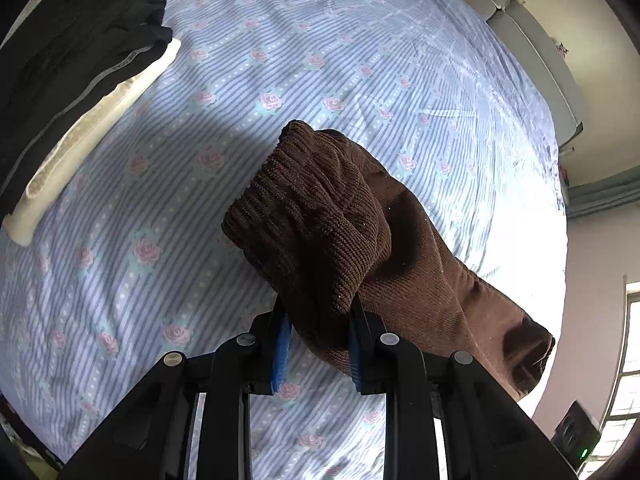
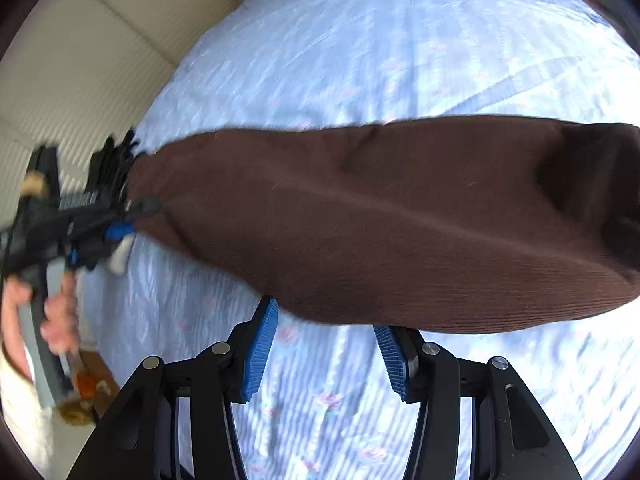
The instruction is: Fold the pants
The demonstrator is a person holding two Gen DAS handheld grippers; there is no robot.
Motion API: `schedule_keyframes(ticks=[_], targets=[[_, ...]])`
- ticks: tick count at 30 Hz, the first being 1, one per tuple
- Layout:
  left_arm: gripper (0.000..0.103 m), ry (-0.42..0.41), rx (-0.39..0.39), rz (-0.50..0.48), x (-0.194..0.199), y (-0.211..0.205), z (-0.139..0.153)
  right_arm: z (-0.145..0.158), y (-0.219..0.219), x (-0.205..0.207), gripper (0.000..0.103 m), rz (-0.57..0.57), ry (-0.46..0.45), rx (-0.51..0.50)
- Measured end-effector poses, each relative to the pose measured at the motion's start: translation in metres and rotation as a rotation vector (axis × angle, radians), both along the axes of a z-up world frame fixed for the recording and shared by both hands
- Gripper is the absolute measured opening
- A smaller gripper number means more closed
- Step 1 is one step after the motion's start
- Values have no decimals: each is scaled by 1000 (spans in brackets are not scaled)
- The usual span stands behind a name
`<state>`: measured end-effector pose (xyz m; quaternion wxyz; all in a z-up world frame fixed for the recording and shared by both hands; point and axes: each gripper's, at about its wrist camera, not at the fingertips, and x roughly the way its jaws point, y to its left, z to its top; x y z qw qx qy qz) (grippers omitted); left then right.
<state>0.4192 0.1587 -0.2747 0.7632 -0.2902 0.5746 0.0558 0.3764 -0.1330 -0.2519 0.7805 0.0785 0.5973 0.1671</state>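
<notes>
The brown knit pants are lifted above the bed. My left gripper is shut on their ribbed cuff end, which bunches above the blue pads. In the right wrist view the pants hang stretched across the frame, from the left gripper at the left to the right edge. My right gripper is open and empty, its blue pads just below the lower edge of the cloth.
The bed has a blue striped sheet with pink roses. A pile of black clothes on a cream folded cloth lies at its far left. A padded headboard stands behind the bed.
</notes>
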Motion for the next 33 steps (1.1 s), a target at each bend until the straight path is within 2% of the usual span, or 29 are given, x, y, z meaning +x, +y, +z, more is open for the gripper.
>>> schedule_keyframes(ticks=[3, 4, 6, 8, 11, 13, 15, 19, 21, 23, 27, 28, 30, 32, 33], targets=[[25, 0, -16, 6, 0, 4, -2, -6, 23, -3, 52, 95, 18, 30], [25, 2, -24, 14, -1, 6, -4, -7, 31, 0, 52, 106, 1, -1], [25, 6, -55, 29, -2, 10, -7, -9, 33, 4, 51, 89, -18, -33], [25, 4, -76, 28, -3, 15, -9, -1, 27, 10, 50, 50, -42, -20], [26, -1, -67, 1, -4, 15, -9, 24, 20, 2, 50, 37, -127, -36], [26, -5, -36, -28, -4, 12, -8, 28, 17, -2, 50, 59, -148, -55], [26, 4, -32, -30, -4, 11, -10, 14, 19, 4, 50, 90, -111, -85], [26, 23, -84, -2, -6, 20, -18, -16, 23, 14, 51, 132, -40, -130], [26, 27, -97, -1, -8, 23, -22, -17, 26, 20, 55, 136, -34, -148], [26, 25, -109, 3, -9, 24, -24, -16, 33, 24, 70, 160, -38, -142], [26, 34, -111, 3, -8, 24, -26, -30, 32, 25, 73, 167, -7, -136], [26, 33, -105, -4, -7, 24, -26, -31, 30, 23, 72, 160, -12, -125], [26, 32, -100, -10, -7, 23, -26, -31, 29, 25, 54, 148, -22, -147], [26, 32, -117, 0, -7, 26, -28, -30, 25, 33, 29, 110, -17, -179], [26, 34, -124, 3, -7, 27, -29, -30, 22, 37, 26, 92, -3, -173]])
